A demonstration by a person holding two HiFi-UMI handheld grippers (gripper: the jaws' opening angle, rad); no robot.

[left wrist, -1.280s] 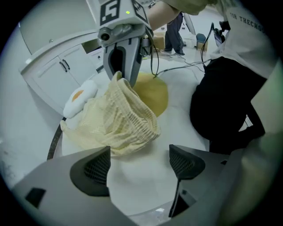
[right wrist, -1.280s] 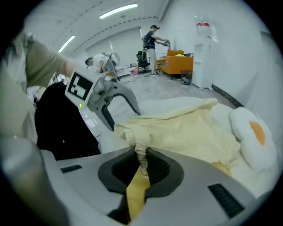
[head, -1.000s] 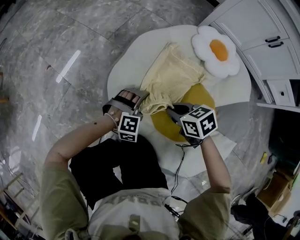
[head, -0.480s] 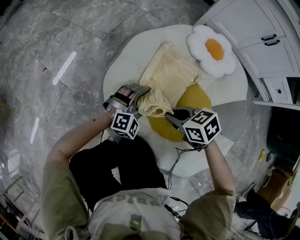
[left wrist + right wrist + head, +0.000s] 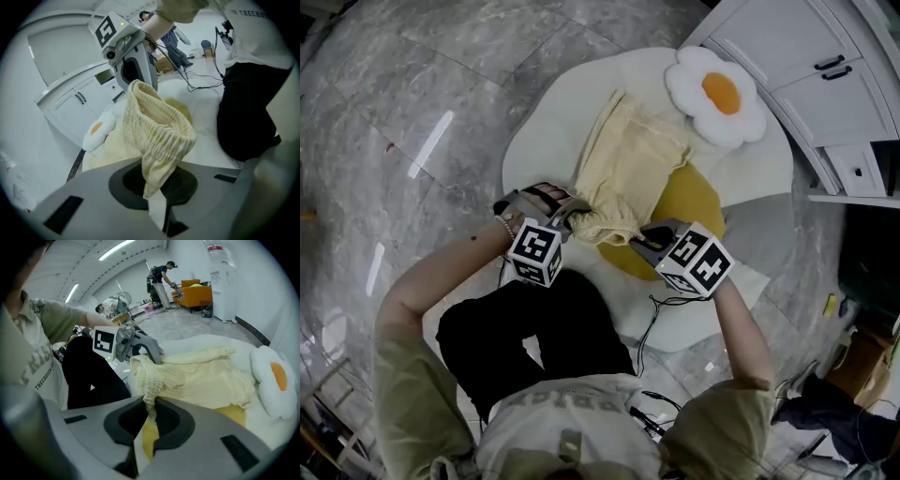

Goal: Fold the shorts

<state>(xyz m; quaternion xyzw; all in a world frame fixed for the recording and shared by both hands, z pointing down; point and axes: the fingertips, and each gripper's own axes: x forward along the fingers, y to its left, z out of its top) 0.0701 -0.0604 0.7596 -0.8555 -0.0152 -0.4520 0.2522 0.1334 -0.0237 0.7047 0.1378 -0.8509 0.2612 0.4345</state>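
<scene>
The pale yellow shorts (image 5: pixel 630 161) lie on a white egg-shaped rug (image 5: pixel 546 122) with a yellow yolk patch (image 5: pixel 689 199), legs pointing away from me. My left gripper (image 5: pixel 569 215) has just been closing, and its jaws now pinch the ribbed waistband (image 5: pixel 157 136) at its left end; the left gripper (image 5: pixel 157 187) is shut on that fold. My right gripper (image 5: pixel 639 240) is shut on the waistband's right end (image 5: pixel 151 394), the cloth squeezed between the jaws of the right gripper (image 5: pixel 151 416). The waistband hangs raised between the two.
A fried-egg cushion (image 5: pixel 717 97) rests at the rug's far right edge. White cabinets (image 5: pixel 825 84) stand to the right. A black cable (image 5: pixel 654 314) trails across the rug's near part beside my black-clad legs (image 5: pixel 534 337). Grey marble floor (image 5: pixel 412 112) surrounds the rug.
The left gripper's jaws went from wide open beside the waistband to shut on it. Both grippers rose slightly with the waistband, and the right one rolled.
</scene>
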